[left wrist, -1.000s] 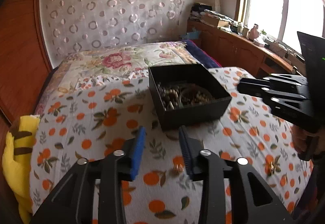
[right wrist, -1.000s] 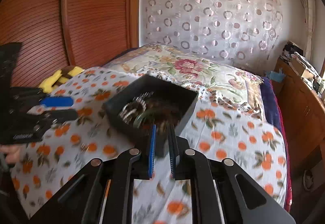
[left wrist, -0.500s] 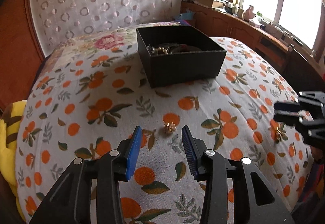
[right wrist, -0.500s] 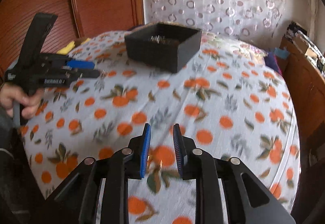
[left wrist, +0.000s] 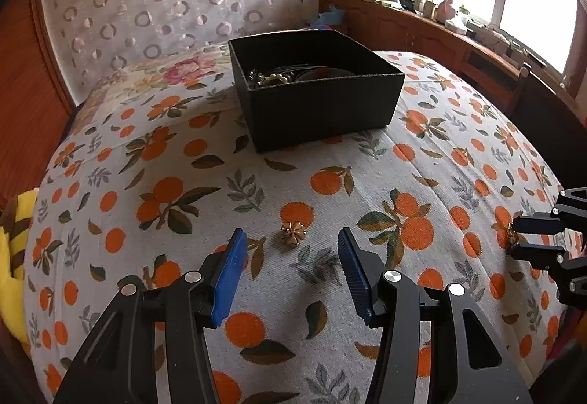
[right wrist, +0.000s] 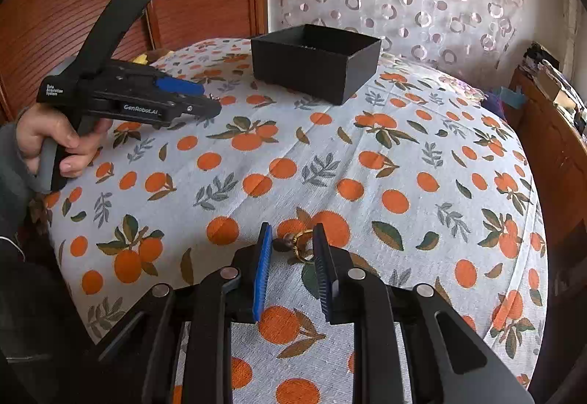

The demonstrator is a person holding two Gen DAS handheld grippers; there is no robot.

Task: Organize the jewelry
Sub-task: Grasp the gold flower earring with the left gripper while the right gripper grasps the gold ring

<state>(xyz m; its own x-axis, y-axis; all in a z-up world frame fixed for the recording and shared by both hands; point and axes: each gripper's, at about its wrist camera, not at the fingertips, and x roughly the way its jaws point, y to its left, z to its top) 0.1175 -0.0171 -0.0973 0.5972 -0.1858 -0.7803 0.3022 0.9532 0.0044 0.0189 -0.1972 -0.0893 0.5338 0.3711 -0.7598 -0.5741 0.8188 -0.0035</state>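
- My left gripper point(left wrist: 291, 259) hangs wide open over bare bedspread point(left wrist: 367, 180), the gold flower earring point(left wrist: 292, 234) just ahead.
- My right gripper point(right wrist: 292, 246) is parted around a gold ring point(right wrist: 302, 247).
- The black box point(left wrist: 323, 103) sits well beyond.

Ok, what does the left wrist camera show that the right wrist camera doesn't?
Only the left wrist view looks into the black box, showing beads and chains inside, and it shows a small gold flower-shaped piece on the bedspread ahead of the open left gripper, plus the window. Only the right wrist view shows a gold ring piece lying between the right gripper jaws, which are apart around it, and the person's hand on the other tool. Both show the box and the orange-print bedspread.
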